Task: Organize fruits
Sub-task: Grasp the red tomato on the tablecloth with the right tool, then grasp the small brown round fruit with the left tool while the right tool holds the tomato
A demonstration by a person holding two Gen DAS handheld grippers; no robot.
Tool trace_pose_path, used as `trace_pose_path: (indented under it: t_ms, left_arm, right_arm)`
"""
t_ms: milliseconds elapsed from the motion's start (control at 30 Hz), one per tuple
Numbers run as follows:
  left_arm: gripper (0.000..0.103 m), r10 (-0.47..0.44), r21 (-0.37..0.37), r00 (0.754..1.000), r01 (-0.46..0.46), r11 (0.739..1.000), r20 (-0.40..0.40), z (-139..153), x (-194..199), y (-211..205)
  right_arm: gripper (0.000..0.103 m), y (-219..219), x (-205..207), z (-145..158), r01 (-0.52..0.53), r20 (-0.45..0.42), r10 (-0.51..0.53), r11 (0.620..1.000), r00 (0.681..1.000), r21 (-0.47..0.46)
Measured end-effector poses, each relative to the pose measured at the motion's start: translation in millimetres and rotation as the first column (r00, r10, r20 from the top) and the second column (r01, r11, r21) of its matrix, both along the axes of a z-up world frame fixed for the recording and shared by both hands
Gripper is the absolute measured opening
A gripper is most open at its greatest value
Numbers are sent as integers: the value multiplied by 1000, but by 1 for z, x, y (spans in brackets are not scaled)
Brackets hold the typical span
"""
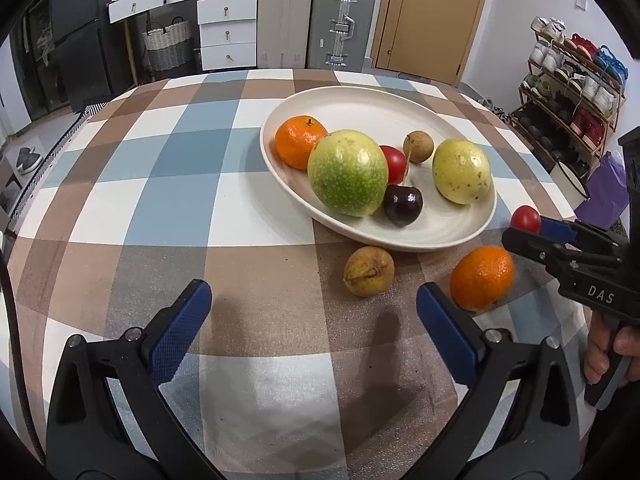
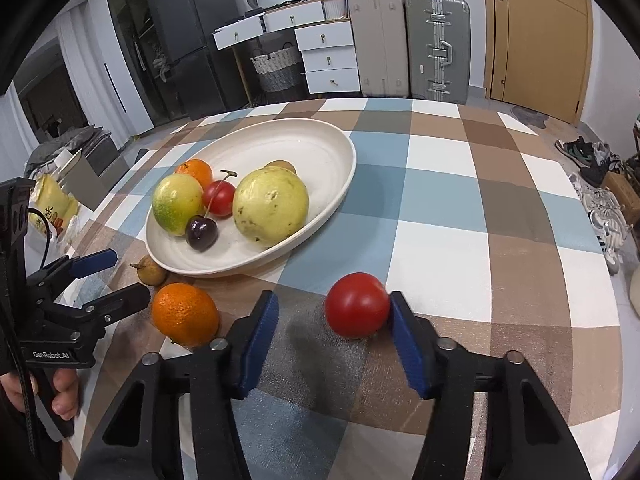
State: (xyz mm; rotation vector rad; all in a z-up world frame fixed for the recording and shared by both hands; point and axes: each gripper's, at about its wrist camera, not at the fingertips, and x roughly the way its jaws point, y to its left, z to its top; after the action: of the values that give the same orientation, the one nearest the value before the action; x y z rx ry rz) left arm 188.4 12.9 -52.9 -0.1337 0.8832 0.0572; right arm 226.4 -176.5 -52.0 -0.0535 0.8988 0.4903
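A red tomato (image 2: 356, 310) rests on the checked tablecloth between the pads of my right gripper (image 2: 333, 301). It touches the right pad; a gap separates it from the left pad, so the jaws are open. My left gripper (image 1: 314, 294) stands open over bare cloth with nothing between its fingers. On the cloth just beyond it lie a small brown fruit (image 1: 369, 271) and an orange (image 1: 482, 276). The white plate (image 1: 360, 98) holds a mandarin (image 1: 298, 142), a green fruit (image 1: 348, 172), a yellow fruit (image 1: 462, 170), a dark cherry (image 1: 403, 204), a second tomato (image 1: 394, 164) and a small brown fruit (image 1: 418, 146).
The round table's edge curves close on the left and right. Beyond the far edge stand suitcases (image 1: 342, 20), white drawers (image 1: 228, 34) and a shoe rack (image 1: 572, 80). A person's hand (image 1: 608, 356) holds the right gripper's handle.
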Motion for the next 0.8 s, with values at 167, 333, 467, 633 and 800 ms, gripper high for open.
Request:
trace_pose_path:
  t_ms: [167,333,467,633,800]
  left_arm:
    - [102,-12,2,1000,12,1000,-11,-2,1,-3]
    - [102,-14,3,1000,14,1000,-16,-2,2,-3]
    - [102,-16,5,1000,16,1000,-19,-2,2,-4]
    - [101,-19,33,1000,20,999,-14,-1,6,-10]
    - [87,-52,29,999,52,998,0,2,11,-21]
  right_arm:
    - [31,-4,1,0,9,-3,-9,1000,1000,16]
    - [30,-7,-2,2,9,12,-9,1000,1000,28]
    - [30,-14,-5,6,6,27,-8,996,1000,89]
    - [30,-19,-9,11,14,42,-20,989,999,148]
    - [30,-17,-9,11,10,43,-17,989,999,147]
